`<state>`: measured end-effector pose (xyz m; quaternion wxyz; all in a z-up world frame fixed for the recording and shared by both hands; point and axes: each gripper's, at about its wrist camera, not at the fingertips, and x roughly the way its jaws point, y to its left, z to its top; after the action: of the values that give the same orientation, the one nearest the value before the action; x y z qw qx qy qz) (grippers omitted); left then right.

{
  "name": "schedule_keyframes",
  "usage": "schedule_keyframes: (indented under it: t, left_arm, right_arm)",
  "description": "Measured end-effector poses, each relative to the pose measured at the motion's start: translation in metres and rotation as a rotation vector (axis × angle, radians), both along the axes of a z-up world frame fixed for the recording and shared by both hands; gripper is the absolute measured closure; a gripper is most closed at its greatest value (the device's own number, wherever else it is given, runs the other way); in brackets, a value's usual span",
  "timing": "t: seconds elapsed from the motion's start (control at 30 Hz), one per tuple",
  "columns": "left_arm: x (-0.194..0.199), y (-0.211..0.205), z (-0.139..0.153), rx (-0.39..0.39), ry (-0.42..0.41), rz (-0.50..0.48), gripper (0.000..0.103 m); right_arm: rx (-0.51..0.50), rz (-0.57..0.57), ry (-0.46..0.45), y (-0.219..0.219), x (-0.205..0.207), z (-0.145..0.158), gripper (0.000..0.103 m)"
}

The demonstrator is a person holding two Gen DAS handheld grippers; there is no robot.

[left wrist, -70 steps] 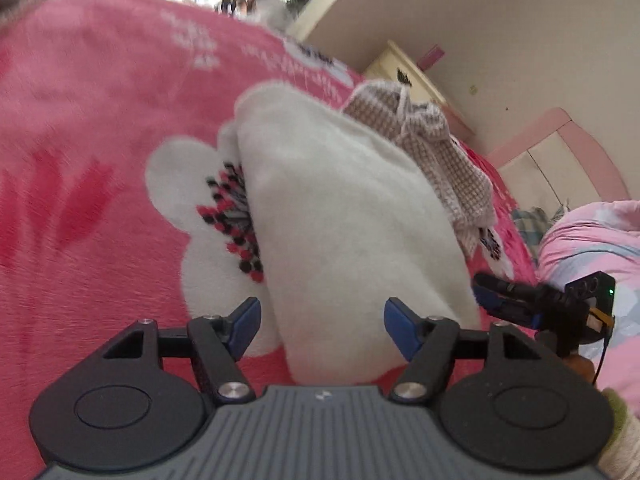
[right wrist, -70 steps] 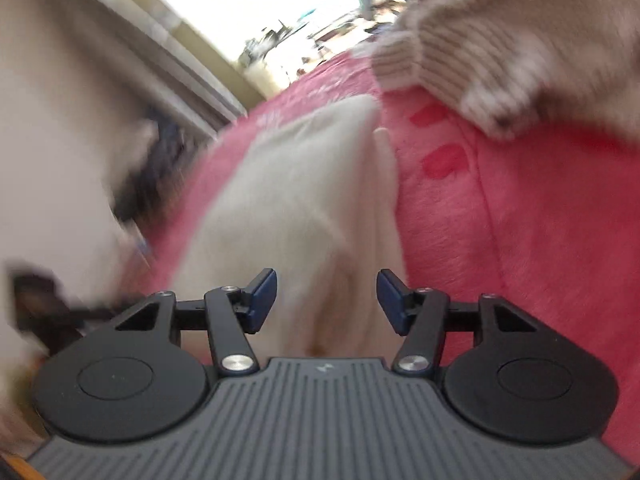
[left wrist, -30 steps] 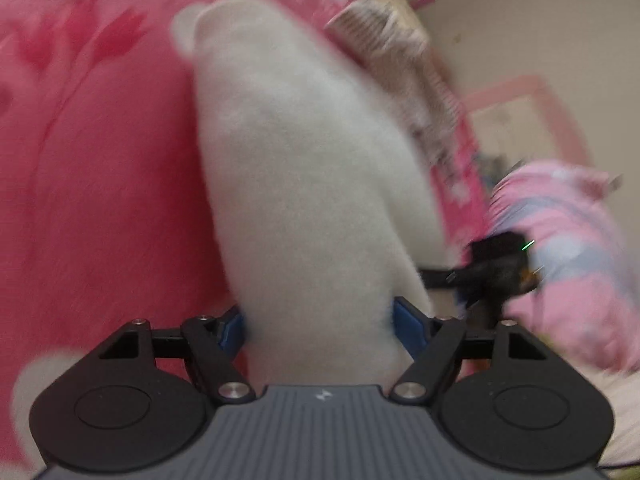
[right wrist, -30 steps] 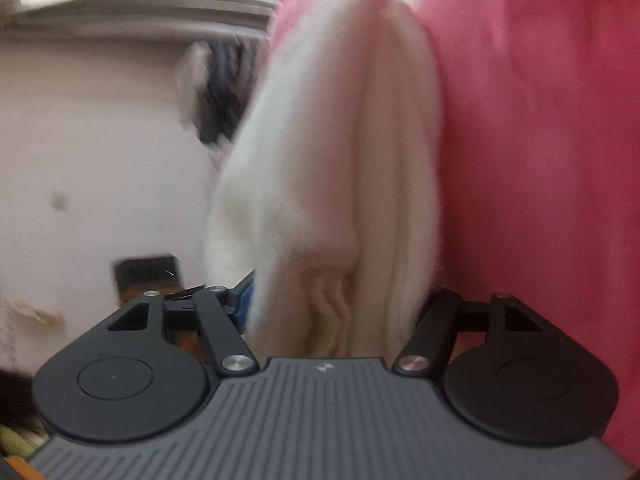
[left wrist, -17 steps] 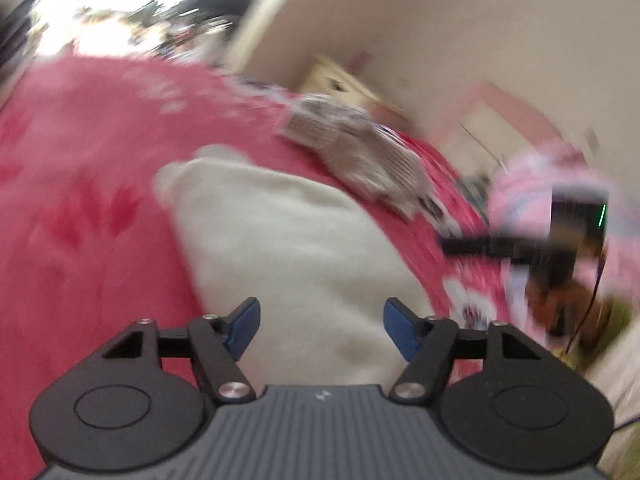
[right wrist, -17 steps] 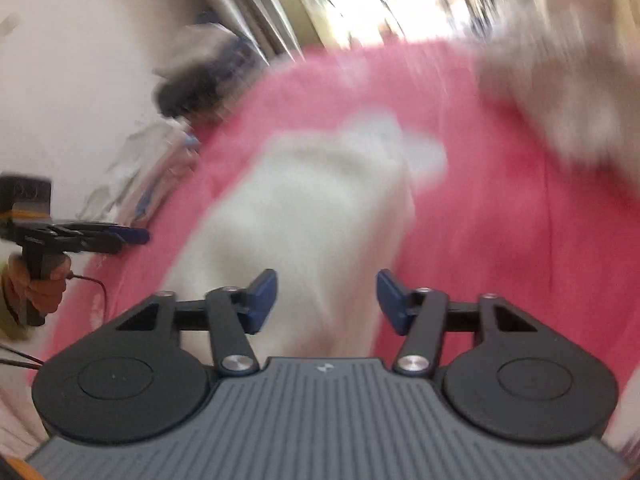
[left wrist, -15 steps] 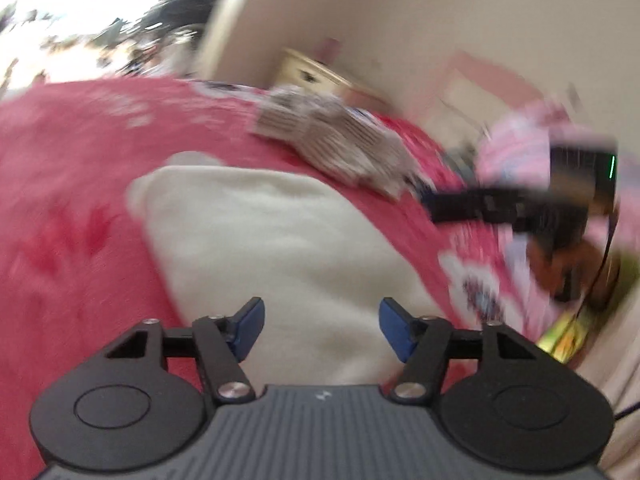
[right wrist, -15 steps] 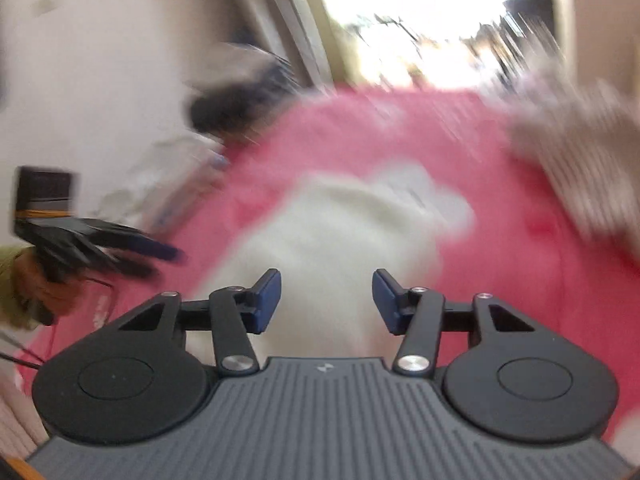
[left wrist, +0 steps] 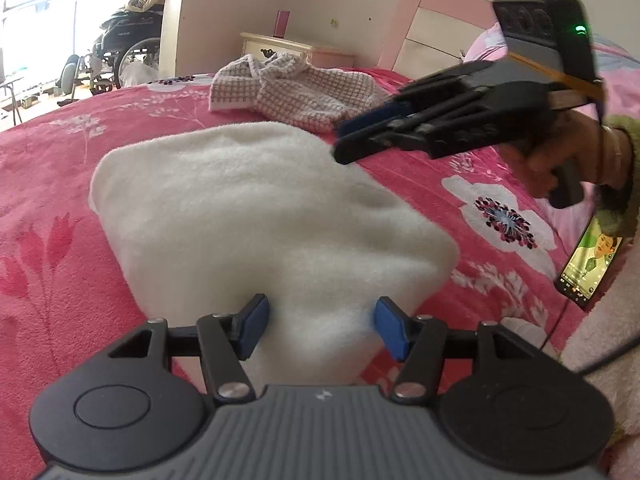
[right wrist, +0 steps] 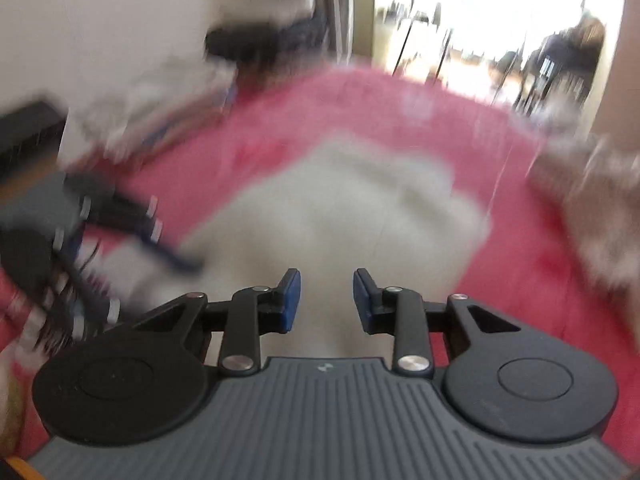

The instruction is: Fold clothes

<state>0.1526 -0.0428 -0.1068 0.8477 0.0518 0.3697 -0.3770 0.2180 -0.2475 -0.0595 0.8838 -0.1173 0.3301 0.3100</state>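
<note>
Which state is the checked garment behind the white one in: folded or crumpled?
Crumpled: the checked garment lies bunched in an uneven heap on the pink blanket.

Black left gripper [left wrist: 320, 326] with blue-padded jaws, silver screws, ribbed grey body; olive sleeve [left wrist: 628, 152].

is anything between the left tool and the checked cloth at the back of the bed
Yes. The folded white fleece garment lies on the pink blanket directly ahead of the left tool, with the checked cloth beyond it. The right tool, its jaws closing on nothing, hangs over the garment's far right corner.
</note>
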Motion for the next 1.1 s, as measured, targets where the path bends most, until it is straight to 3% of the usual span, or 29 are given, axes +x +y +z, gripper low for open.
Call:
schedule_keyframes:
  t: [0.07,0.17,0.23,0.33,0.47,0.57,0.67,0.83,0.93,1.03,1.1]
  left_arm:
    - [-0.003,0.001,0.001,-0.011,0.000,-0.009,0.042]
    - [-0.009,0.002,0.003,-0.018,-0.005,-0.011,0.038]
    - [-0.009,0.002,0.002,-0.014,-0.008,-0.011,0.038]
    - [-0.007,0.003,0.002,-0.021,-0.005,-0.020,0.038]
    - [-0.004,0.005,0.002,-0.032,0.003,-0.017,0.038]
    - [-0.003,0.006,0.001,-0.056,0.011,0.004,0.038]
    - [-0.002,0.010,0.000,-0.078,0.035,0.022,0.037]
    - [-0.004,0.009,0.002,-0.048,0.017,-0.010,0.037]
    - [-0.003,0.009,0.001,-0.050,0.011,-0.005,0.037]
    - [-0.003,0.010,0.001,-0.061,0.023,0.004,0.037]
    - [-0.004,0.011,0.000,-0.055,0.021,-0.004,0.037]
  right_arm:
    - [-0.055,-0.021,0.019,-0.004,0.011,-0.024,0.075]
    - [-0.043,-0.083,0.119,-0.028,0.021,-0.067,0.076]
    - [0.007,-0.136,0.168,-0.029,0.035,-0.042,0.081]
    - [0.085,-0.077,0.069,-0.009,0.047,-0.004,0.081]
    - [0.051,0.079,0.005,0.040,0.066,-0.013,0.083]
    - [-0.069,0.074,0.071,0.043,0.085,-0.080,0.084]
    - [0.020,-0.005,0.168,0.038,0.100,-0.062,0.084]
    - [0.073,0.063,0.055,0.076,0.113,-0.019,0.082]
    - [-0.022,0.070,0.014,0.095,0.135,-0.046,0.083]
    - [-0.019,0.036,0.093,0.084,0.161,-0.092,0.083]
    - [-0.025,0.020,0.106,0.087,0.160,-0.075,0.083]
